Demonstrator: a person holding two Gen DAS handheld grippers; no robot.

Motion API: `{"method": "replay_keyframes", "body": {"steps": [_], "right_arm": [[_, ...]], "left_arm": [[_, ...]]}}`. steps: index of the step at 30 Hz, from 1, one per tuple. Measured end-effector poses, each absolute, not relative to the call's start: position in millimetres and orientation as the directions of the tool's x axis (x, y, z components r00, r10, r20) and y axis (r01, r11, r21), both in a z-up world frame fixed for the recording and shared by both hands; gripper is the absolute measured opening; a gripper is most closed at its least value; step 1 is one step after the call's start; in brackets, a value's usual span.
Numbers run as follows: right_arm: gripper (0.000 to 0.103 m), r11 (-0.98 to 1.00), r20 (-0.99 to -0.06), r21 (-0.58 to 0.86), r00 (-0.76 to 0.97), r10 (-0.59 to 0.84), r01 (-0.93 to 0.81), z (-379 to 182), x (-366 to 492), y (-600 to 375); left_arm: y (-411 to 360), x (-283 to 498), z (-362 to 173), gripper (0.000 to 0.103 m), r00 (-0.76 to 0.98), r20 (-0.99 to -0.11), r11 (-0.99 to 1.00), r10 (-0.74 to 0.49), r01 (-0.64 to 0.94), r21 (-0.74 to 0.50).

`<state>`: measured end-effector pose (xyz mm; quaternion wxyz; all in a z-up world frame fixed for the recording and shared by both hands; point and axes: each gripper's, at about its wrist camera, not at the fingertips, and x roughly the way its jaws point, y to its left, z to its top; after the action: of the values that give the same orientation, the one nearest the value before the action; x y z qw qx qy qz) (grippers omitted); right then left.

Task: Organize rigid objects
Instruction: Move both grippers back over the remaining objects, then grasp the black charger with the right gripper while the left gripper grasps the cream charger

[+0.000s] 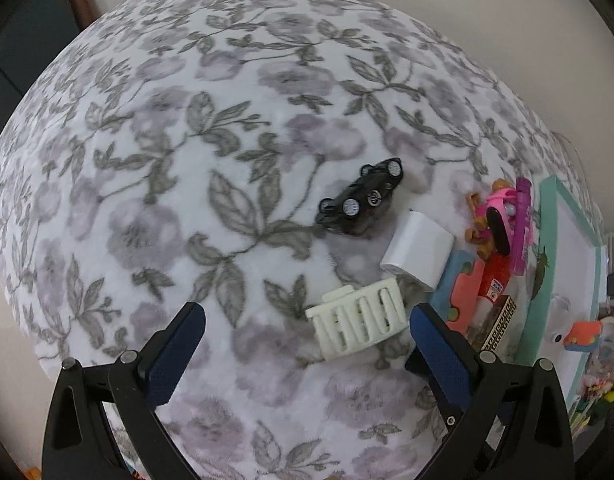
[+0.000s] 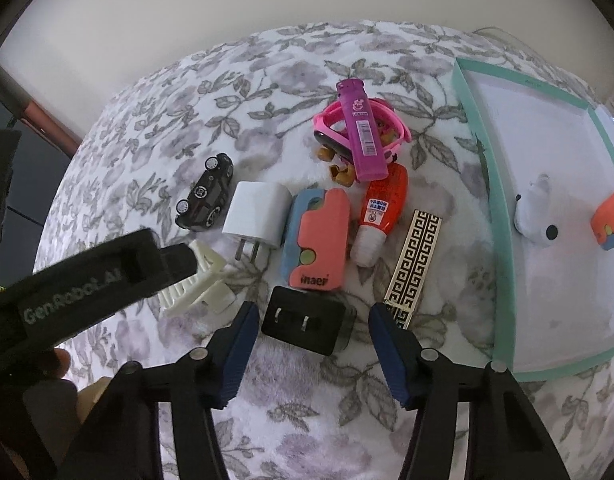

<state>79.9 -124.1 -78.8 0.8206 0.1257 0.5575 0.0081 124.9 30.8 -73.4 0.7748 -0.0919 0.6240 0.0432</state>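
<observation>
Right wrist view looks down on a cluster of small items on the floral blanket [image 2: 187,92], with the teal-rimmed tray [image 2: 495,208] as the goal beside them. Well left of the tray, the right gripper [image 2: 313,314] is spread wide around the black charger [image 2: 305,324], not yet clamped, likely lined up to carry it over. 2 things already lie inside the tray: a white toy [image 2: 535,212] and an orange case [image 2: 609,216]. Farther from the tray sit the white charger [image 2: 257,216], black toy car [image 2: 207,194] and cream hair clip [image 2: 195,284].

Left wrist view shows what this one hides: the left gripper [image 1: 307,324] is released, empty, with the hair clip [image 1: 357,320] just ahead between its fingers. It misses the black charger entirely.
</observation>
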Motion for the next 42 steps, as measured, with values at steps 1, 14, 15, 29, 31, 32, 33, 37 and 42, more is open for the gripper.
{"method": "replay_keyframes", "body": {"steps": [1,14,15,29,31,32,33,37,42], "right_arm": [[0.056,0.968,-0.913,0.216,0.377,0.154,0.126,-79.0,79.7,-123.9],[0.049,0.973,-0.919,0.204,0.364,0.153,0.106,-86.4,81.1,-119.2],[0.049,0.974,-0.919,0.203,0.364,0.152,0.105,-86.5,80.9,-119.1],[0.046,0.97,-0.931,0.211,0.328,0.161,0.122,-101.2,83.8,-122.7],[0.046,0.97,-0.931,0.21,0.328,0.16,0.12,-100.8,84.0,-122.6],[0.046,0.97,-0.931,0.21,0.328,0.161,0.12,-100.5,83.7,-122.9],[0.046,0.97,-0.931,0.21,0.328,0.16,0.121,-100.5,83.6,-122.8],[0.046,0.97,-0.931,0.211,0.326,0.162,0.118,-99.9,83.0,-122.6],[0.046,0.968,-0.931,0.216,0.324,0.165,0.127,-97.2,82.2,-125.5]], "left_arm": [[28.6,126.0,-74.6,0.102,0.221,-0.974,0.981,-0.044,-0.175,-0.084],[23.9,136.5,-91.9,0.102,0.234,-0.968,0.979,-0.085,-0.163,-0.125],[23.2,136.5,-92.2,0.102,0.232,-0.969,0.979,-0.085,-0.16,-0.125],[20.3,131.4,-91.3,0.061,0.219,-0.971,0.98,-0.098,-0.15,-0.132],[21.1,131.2,-92.6,0.059,0.215,-0.972,0.98,-0.096,-0.152,-0.13],[21.4,131.3,-92.6,0.059,0.215,-0.972,0.979,-0.097,-0.153,-0.131],[21.9,130.8,-92.0,0.059,0.215,-0.972,0.98,-0.096,-0.153,-0.13],[22.6,129.0,-89.1,0.058,0.214,-0.973,0.982,-0.087,-0.147,-0.12],[23.4,128.3,-80.1,0.058,0.224,-0.971,0.983,-0.079,-0.146,-0.114]]}}
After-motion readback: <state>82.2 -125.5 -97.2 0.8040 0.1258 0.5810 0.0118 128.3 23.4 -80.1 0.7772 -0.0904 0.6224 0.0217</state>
